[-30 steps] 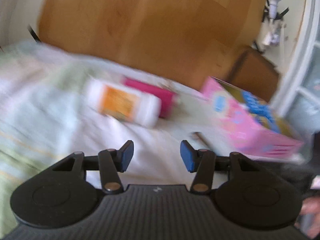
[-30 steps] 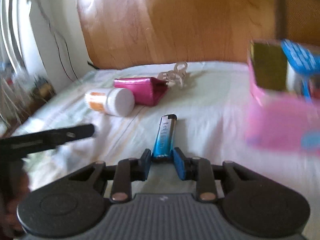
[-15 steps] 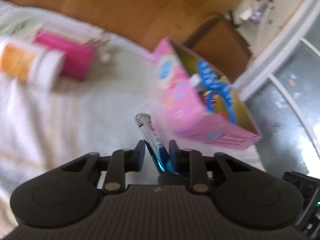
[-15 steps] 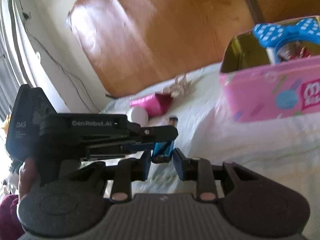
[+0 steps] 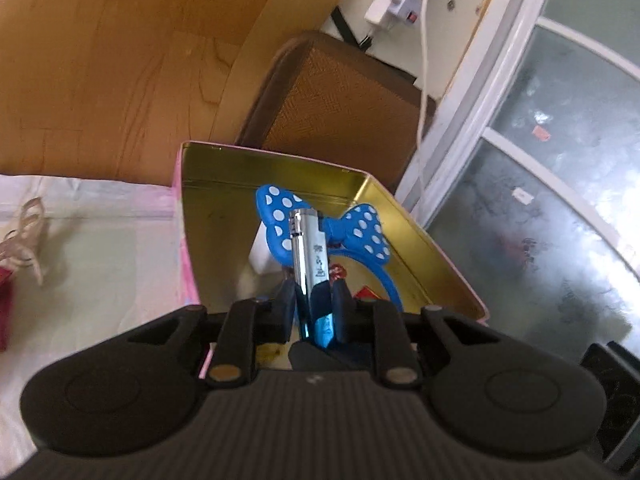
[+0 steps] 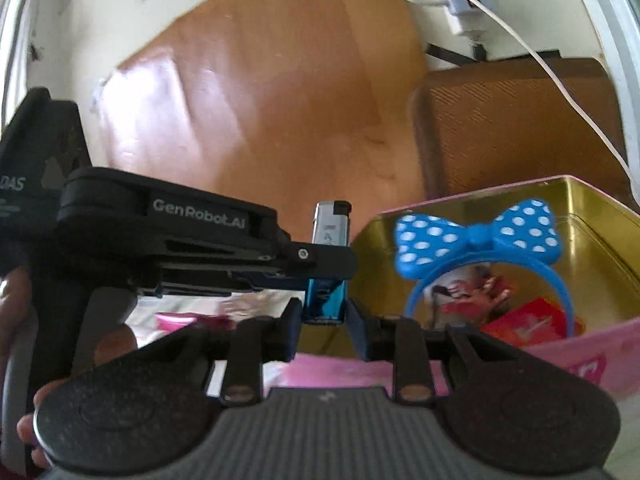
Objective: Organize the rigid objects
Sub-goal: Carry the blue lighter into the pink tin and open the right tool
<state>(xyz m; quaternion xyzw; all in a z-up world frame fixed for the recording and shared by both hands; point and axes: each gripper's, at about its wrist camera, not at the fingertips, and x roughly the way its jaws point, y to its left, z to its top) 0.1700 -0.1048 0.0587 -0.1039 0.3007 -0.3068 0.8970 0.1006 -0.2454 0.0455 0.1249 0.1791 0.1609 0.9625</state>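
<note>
Hiding lighter [image 5: 311,264] base: L tongs [image 5: 311,309].

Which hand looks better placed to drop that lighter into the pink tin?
Left. The left gripper is clamped on the lighter, with the open tin straight ahead. The right gripper only flanks the lighter's base.

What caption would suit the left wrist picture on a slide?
Left tongs hold a blue lighter above an open pink tin containing a polka-dot bow.
</note>
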